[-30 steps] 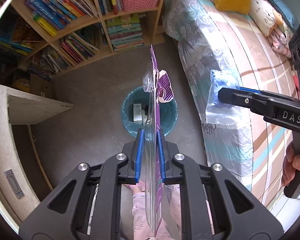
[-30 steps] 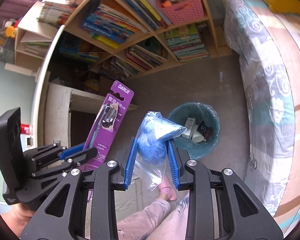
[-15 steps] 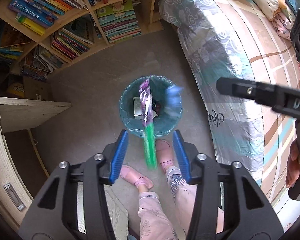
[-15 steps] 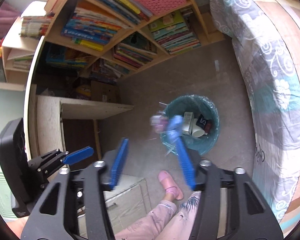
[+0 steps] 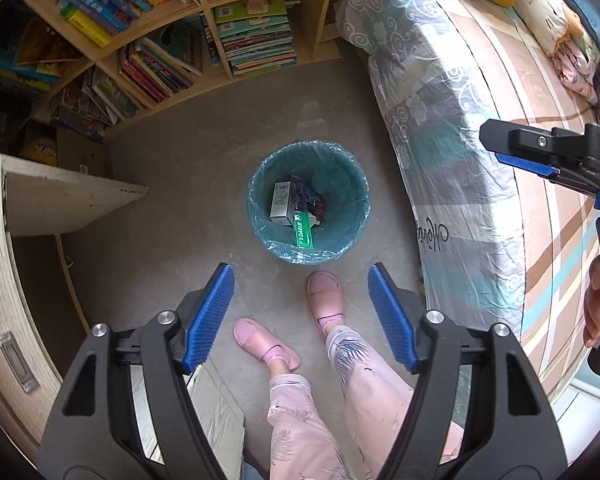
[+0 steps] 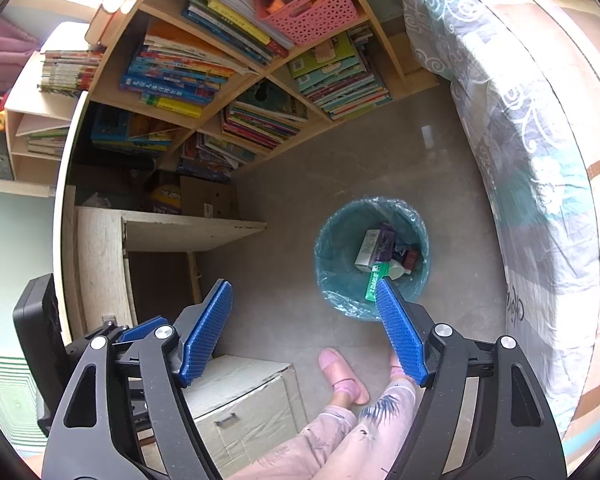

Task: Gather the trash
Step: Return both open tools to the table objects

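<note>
A teal trash bin (image 5: pixel 260 188) lined with a plastic bag stands on the floor below both grippers; it also shows in the right wrist view (image 6: pixel 328 248). Inside lie several pieces of trash, among them a green-backed toothbrush pack (image 5: pixel 302 229), also visible in the right wrist view (image 6: pixel 374 286), and a white box (image 5: pixel 280 202). My left gripper (image 5: pixel 302 292) is open and empty, high above the floor just short of the bin. My right gripper (image 6: pixel 306 314) is open and empty, also high, beside the bin; it appears at the right of the left wrist view (image 5: pixel 540 152).
A bed (image 5: pixel 500 92) with patterned cover runs along the right. A wooden bookshelf (image 5: pixel 220 40) full of books stands behind the bin. A desk (image 5: pixel 40 200) with drawer is at left. The person's feet in pink slippers (image 5: pixel 324 296) stand just short of the bin.
Both grippers opened. The purple toothbrush pack and the blue-filled plastic bag fell from them into the bin.
</note>
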Demonstrator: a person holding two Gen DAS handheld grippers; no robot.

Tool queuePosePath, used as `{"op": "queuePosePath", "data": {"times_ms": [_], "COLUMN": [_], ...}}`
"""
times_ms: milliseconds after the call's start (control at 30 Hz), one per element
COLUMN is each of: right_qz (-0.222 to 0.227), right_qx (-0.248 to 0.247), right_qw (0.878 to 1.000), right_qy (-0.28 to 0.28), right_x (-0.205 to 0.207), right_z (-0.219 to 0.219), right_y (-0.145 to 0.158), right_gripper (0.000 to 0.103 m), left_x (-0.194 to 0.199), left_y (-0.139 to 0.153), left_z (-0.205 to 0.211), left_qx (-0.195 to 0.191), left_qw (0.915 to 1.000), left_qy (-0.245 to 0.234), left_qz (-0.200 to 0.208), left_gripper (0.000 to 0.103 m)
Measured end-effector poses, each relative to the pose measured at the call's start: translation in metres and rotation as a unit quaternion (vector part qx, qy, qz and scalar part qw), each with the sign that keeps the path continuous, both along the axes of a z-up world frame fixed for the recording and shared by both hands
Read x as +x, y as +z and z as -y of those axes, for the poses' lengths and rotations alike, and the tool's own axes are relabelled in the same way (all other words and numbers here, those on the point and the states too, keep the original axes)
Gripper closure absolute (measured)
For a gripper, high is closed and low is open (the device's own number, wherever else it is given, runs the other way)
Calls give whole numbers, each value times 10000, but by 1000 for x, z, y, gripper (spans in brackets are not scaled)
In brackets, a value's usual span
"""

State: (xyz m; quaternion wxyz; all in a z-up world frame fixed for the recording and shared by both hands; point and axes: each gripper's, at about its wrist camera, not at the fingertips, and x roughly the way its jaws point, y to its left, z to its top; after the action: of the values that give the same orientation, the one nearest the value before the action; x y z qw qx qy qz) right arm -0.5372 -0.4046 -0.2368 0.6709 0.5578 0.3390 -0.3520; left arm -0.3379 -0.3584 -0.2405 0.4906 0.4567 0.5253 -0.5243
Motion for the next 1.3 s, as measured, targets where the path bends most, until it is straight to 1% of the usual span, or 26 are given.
{"op": "queuePosePath", "data": {"times_ms": [33,167,200,267,333,433,633,733,1100,1300], "right_qz": [-8,5,-3,-18,-95,-130,-156,-129,71,195], "right_qx": [-2,-42,-55,-76,-50,-69,-235,-303,-590,-730], "right_qw": [10000,10000,10000,10000,9999,9999,9995,9994,9976,9958], "right_qy": [5,28,23,16,10,21,117,132,364,517], "right_x": [0,3,4,6,8,9,14,16,33,47], "right_z": [0,-3,-3,-4,-5,-6,-10,-11,-14,-19], "right_y": [1,6,8,11,12,17,38,48,89,110], "right_gripper": [24,21,17,15,15,15,14,14,14,14], "left_x": [2,6,8,11,12,15,20,25,44,51], "left_y": [2,9,11,14,20,29,53,63,105,122], "left_z": [-2,-6,-7,-8,-10,-13,-22,-25,-39,-48], "left_qx": [-25,-100,-123,-164,-214,-309,-541,-586,-956,-1050], "left_qw": [10000,9999,9998,9997,9996,9993,9980,9979,9937,9921], "left_qy": [20,69,84,119,143,150,160,154,429,489], "left_qz": [20,94,108,130,130,154,270,232,401,486], "left_gripper": [30,28,27,23,17,14,7,7,7,7]}}
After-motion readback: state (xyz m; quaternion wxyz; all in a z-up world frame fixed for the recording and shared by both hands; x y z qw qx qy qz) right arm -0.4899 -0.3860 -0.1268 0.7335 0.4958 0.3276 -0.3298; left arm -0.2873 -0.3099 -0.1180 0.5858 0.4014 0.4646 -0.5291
